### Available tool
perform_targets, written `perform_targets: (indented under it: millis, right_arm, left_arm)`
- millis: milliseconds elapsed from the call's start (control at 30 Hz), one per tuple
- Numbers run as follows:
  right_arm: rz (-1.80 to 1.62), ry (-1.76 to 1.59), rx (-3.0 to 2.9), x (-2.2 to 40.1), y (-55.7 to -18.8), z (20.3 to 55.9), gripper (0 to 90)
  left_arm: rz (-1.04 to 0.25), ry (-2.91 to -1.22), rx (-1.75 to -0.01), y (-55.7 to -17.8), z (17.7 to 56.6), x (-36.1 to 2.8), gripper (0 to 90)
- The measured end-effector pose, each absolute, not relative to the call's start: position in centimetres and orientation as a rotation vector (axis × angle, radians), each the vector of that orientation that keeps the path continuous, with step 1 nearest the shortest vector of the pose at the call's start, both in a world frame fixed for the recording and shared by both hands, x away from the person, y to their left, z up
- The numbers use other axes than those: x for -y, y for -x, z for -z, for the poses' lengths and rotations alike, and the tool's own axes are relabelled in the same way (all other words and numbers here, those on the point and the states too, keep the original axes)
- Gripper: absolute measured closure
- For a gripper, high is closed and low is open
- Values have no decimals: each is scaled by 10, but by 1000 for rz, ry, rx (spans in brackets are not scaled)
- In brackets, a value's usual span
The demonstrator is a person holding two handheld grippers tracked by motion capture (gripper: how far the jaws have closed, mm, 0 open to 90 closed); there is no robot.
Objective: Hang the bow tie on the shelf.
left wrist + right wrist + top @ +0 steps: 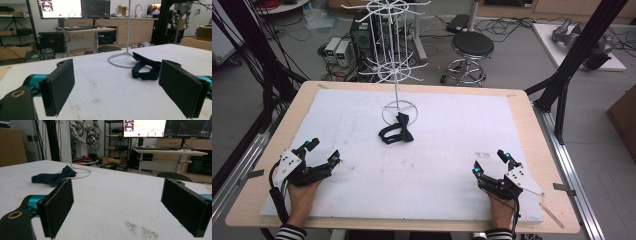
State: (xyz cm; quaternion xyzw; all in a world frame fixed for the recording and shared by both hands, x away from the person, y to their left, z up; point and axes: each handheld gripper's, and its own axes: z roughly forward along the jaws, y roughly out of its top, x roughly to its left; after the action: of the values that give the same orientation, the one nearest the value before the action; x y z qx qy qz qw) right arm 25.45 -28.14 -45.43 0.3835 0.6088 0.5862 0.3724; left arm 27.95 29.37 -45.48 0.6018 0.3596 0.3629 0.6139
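Resting low at the near left corner of the surface [522,105]: left tongs [323,151], jaws spread wide, nothing between the pads [60,85], held in a hand [302,196] with a striped sleeve at the wrist. Sitting at the near right corner: right tongs [491,162], jaws likewise spread wide and empty, pads [58,206] well apart, gripped by the other hand [501,210].

Lying near the middle of the white sheet [362,200], toward the far side: dark bow tie [396,130], flat on the sheet, strap looped beside the bow, well apart from both tongs. Touching or just overlapping the ring base of the white wire display stand [398,75], which rises upright behind it with hooked arms at two levels.

Seen along the left tongs: bow tie [146,68] ahead and toward the right jaw, stand base [120,60] just behind it. Seen along the right tongs: bow tie [53,178] ahead on the left, above the left jaw, stand base [82,172] beyond. Speckled with faint dark marks: the sheet close to the right tongs.
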Motion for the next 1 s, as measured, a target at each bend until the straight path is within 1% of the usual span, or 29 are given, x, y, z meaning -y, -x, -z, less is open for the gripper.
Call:
perform_targets:
  millis: [733, 1000]
  right_arm:
    - [-1494, -988, -1557, 281, -255, 454, 100]
    - [-1495, -990, -1555, 281, -255, 454, 101]
  left_arm:
    - [-826, -1393, -827, -280, 454, -294, 142]
    - [-817, -1431, -844, -283, 453, -292, 140]
